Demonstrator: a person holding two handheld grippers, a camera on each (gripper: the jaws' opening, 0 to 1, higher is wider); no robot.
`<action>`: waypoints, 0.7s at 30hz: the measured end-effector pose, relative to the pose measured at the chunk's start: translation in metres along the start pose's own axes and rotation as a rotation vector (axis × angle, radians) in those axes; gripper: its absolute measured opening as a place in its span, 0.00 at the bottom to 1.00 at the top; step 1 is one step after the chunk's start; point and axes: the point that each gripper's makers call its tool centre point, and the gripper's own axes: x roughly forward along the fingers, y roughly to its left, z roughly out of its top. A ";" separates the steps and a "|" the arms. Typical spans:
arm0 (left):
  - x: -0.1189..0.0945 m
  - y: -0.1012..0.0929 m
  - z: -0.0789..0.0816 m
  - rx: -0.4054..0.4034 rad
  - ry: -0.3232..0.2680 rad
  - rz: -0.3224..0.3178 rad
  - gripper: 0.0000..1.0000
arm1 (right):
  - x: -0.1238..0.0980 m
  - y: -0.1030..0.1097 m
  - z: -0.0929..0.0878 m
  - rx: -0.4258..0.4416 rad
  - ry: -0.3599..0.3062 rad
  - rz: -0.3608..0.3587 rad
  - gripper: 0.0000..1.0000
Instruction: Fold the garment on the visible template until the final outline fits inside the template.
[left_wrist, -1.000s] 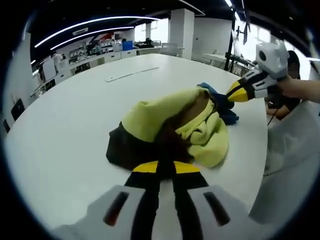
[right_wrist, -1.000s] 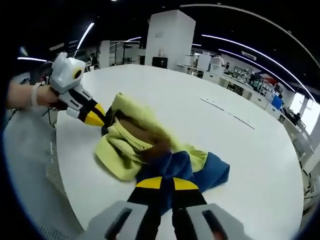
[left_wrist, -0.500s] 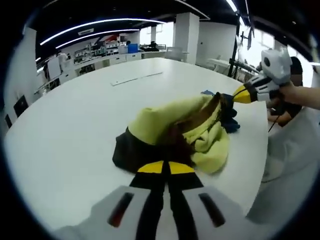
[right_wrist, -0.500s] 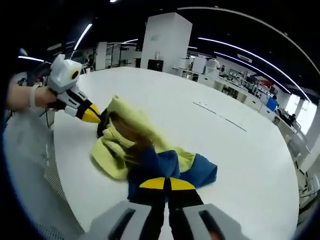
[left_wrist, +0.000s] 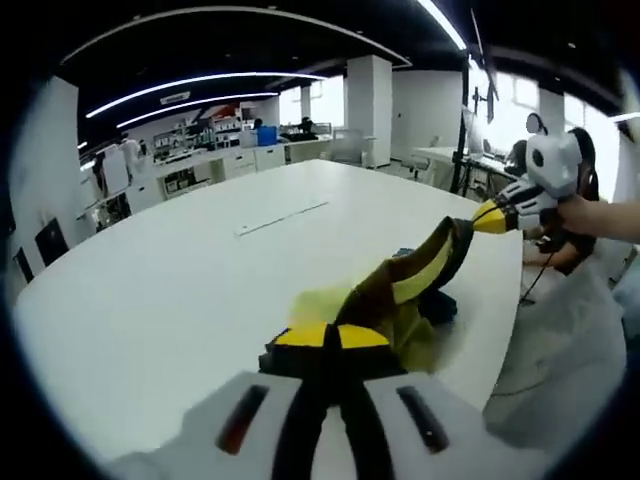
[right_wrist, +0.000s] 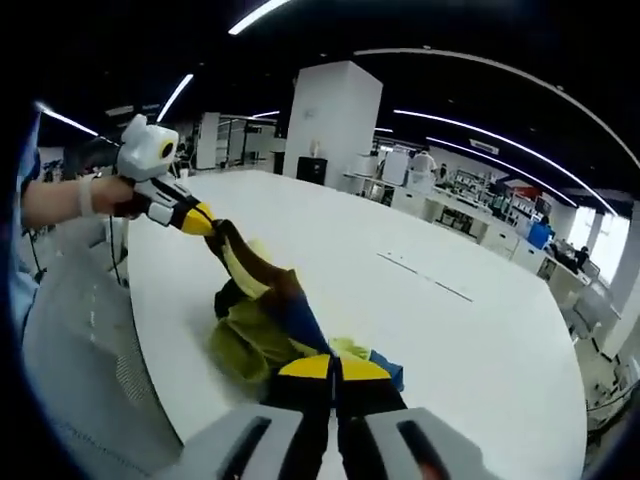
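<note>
Raised since the earlier frame: garment (left_wrist: 400, 290), yellow, brown and blue, now stretched taut above the table (left_wrist: 150, 290) between left tool (left_wrist: 335, 345) and right tool (right_wrist: 335, 375), each pinching an end, apparently to open it for folding.

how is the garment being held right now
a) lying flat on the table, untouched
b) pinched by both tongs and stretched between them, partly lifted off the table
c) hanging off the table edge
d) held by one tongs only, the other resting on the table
b: the left tongs and right tongs are each shut on the garment, which stretches as a raised band between them above the white table.
</note>
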 end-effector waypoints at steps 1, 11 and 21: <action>-0.003 -0.001 0.006 0.004 -0.010 0.000 0.00 | -0.003 -0.001 0.004 0.007 -0.012 0.000 0.00; -0.025 0.004 0.057 0.020 -0.106 0.002 0.00 | -0.025 -0.011 0.053 0.005 -0.116 -0.020 0.00; -0.055 0.017 0.117 0.047 -0.199 -0.002 0.00 | -0.042 -0.014 0.110 -0.039 -0.233 -0.036 0.00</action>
